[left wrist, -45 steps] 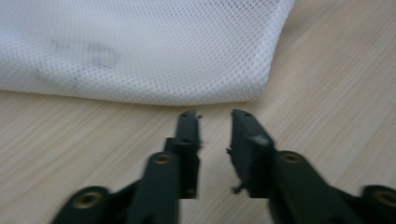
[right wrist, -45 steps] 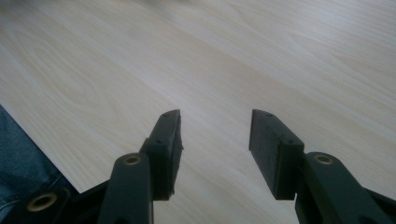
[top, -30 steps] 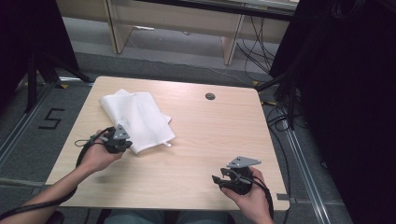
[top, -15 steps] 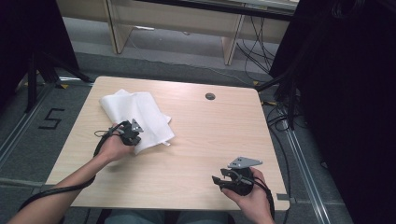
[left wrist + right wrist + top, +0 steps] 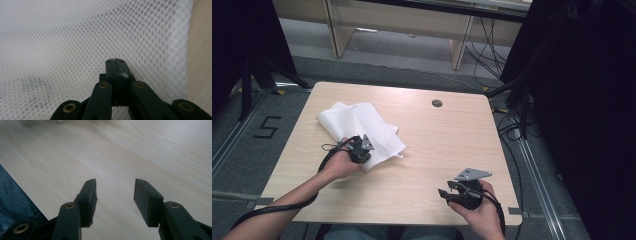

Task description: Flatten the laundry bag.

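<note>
A white mesh cloth (image 5: 362, 126) lies folded on the left half of the light wooden table (image 5: 452, 145). My left gripper (image 5: 363, 152) rests on the cloth's near right part, jaws shut. In the left gripper view the closed tips (image 5: 115, 60) press flat against the mesh cloth (image 5: 62, 37), with just a white fleck at the seam between them. My right gripper (image 5: 444, 192) is held near the table's front right edge, far from the cloth. Its jaws (image 5: 115, 188) stand open over bare wood (image 5: 125, 150), nothing between them.
A dark round grommet (image 5: 437, 103) sits in the table near its far edge. Cables (image 5: 512, 125) trail on the floor to the right. A "5" (image 5: 267, 127) is marked on the floor at left. Blue denim (image 5: 12, 195) shows past the table's near edge.
My left gripper has moved right and forward, from the cloth's near left edge onto its near right part. The right gripper has stayed in place and open.
</note>
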`<state>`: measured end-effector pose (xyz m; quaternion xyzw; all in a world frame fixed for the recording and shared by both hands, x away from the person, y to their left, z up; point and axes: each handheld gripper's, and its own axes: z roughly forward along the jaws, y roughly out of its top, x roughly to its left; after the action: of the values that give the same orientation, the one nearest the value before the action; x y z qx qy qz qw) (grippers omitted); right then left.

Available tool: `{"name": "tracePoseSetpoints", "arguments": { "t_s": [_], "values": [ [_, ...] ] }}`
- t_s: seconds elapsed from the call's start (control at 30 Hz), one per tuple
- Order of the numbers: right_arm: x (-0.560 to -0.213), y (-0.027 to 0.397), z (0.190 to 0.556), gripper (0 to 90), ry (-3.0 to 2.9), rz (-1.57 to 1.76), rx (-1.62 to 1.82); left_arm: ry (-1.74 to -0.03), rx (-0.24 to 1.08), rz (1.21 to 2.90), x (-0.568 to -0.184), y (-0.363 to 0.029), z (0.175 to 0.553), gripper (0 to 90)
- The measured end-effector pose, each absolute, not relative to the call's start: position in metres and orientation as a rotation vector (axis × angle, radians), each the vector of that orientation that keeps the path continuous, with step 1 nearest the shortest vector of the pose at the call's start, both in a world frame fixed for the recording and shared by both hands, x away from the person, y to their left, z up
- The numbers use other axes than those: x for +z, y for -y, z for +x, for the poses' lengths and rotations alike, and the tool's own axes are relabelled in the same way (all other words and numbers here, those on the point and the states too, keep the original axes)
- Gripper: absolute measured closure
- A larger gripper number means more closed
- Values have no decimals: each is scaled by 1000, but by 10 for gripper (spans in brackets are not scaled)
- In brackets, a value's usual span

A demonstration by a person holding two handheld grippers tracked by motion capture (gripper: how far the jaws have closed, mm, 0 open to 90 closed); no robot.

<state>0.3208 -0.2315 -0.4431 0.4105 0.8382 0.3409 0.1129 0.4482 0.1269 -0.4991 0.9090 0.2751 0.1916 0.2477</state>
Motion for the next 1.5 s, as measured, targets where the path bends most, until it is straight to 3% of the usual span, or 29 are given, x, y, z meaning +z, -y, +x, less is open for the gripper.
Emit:
{"name": "tracePoseSetpoints", "arguments": {
  "t_s": [0.3, 1.5],
  "values": [
    [-443, 231, 320, 541, -2458, 1227, 1007, -597, 522, 2538, -498, -106, 435, 898],
    [-446, 229, 322, 542, -2468, 1182, 994, -334, 408, 2544, -497, -47, 385, 898]
  ]
}}
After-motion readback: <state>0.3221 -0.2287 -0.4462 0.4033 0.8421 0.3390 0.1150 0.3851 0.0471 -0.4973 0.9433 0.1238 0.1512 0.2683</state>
